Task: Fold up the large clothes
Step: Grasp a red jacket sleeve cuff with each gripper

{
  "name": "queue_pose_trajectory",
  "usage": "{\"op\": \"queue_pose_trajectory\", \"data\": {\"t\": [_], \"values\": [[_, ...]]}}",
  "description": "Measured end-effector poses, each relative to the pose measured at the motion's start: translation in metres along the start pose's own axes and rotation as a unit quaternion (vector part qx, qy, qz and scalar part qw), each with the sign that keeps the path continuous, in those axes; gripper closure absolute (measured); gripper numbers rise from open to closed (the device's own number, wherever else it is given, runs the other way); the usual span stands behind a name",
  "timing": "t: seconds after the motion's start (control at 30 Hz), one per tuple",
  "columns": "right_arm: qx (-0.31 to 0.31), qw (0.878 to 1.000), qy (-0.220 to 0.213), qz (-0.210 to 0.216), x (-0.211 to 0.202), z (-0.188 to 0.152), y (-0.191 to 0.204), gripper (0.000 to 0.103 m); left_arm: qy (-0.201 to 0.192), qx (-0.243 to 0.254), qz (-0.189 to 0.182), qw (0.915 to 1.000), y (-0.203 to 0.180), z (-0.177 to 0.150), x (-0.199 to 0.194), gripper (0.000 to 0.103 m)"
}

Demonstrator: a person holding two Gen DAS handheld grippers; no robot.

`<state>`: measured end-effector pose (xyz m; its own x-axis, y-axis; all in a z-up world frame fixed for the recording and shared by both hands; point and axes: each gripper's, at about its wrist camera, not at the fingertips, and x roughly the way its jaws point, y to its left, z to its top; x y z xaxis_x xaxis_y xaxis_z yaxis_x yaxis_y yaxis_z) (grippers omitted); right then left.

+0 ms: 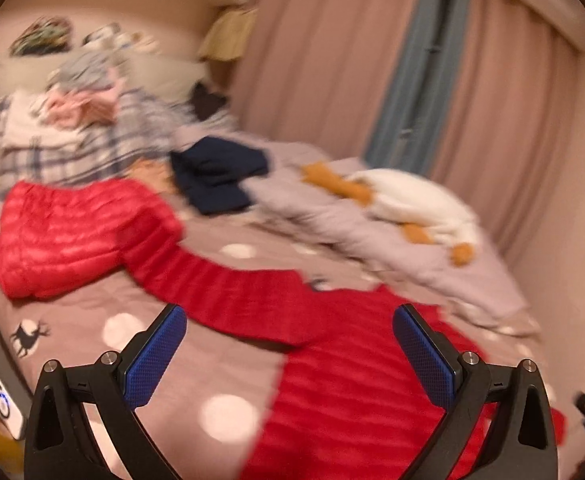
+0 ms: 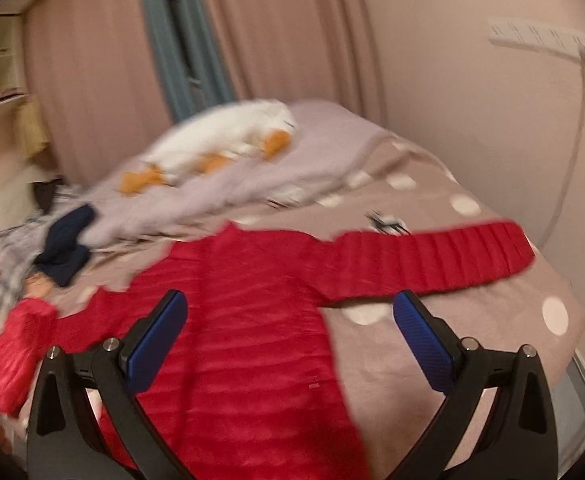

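Observation:
A red quilted puffer jacket [image 1: 344,372] lies spread flat on the bed, its body under both grippers. One sleeve [image 1: 212,280] runs left toward a second red puffer garment [image 1: 64,236]. In the right wrist view the jacket [image 2: 236,344] has its other sleeve [image 2: 432,260] stretched out to the right. My left gripper [image 1: 290,320] is open and empty above the jacket. My right gripper [image 2: 290,312] is open and empty above the jacket's right side. Both views are motion-blurred.
The bed has a taupe cover with white dots [image 1: 228,412]. A navy garment [image 1: 216,176], a plaid clothes pile [image 1: 92,136], a rumpled lilac blanket [image 1: 332,216] and a white plush goose [image 1: 408,204] lie behind. Pink curtains and wall border the far side.

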<state>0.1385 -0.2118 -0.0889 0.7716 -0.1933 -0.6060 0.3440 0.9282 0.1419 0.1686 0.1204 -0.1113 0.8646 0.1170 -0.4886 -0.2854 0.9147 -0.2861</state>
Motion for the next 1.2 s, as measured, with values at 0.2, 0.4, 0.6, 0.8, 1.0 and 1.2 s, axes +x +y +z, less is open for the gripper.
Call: {"op": "queue_pose_trajectory", "data": {"t": [0.2, 0.4, 0.6, 0.8, 1.0, 1.2], "values": [[0.056, 0.994, 0.058, -0.075, 0.089, -0.002, -0.061, 0.000, 0.060, -0.097, 0.028, 0.9931, 0.080, -0.012, 0.100, 0.010], [0.231, 0.969, 0.069, -0.063, 0.142, -0.013, -0.147, 0.002, 0.129, -0.221, 0.028, 0.9665, 0.141, -0.031, 0.170, 0.010], [0.330, 0.937, 0.034, -0.111, 0.143, -0.030, -0.210, 0.002, 0.137, -0.277, 0.008, 0.9510, 0.172, -0.037, 0.202, 0.010], [0.392, 0.917, -0.020, -0.066, 0.147, -0.034, -0.242, 0.001, 0.122, -0.299, -0.034, 0.9458, 0.185, -0.020, 0.237, 0.012], [0.393, 0.918, -0.027, -0.056, 0.170, -0.024, -0.248, 0.073, 0.113, -0.316, 0.028, 0.9417, 0.194, -0.019, 0.247, 0.077], [0.351, 0.933, -0.024, -0.077, 0.177, -0.016, -0.260, 0.092, 0.098, -0.266, 0.081, 0.9555, 0.179, -0.020, 0.229, 0.089]]}}
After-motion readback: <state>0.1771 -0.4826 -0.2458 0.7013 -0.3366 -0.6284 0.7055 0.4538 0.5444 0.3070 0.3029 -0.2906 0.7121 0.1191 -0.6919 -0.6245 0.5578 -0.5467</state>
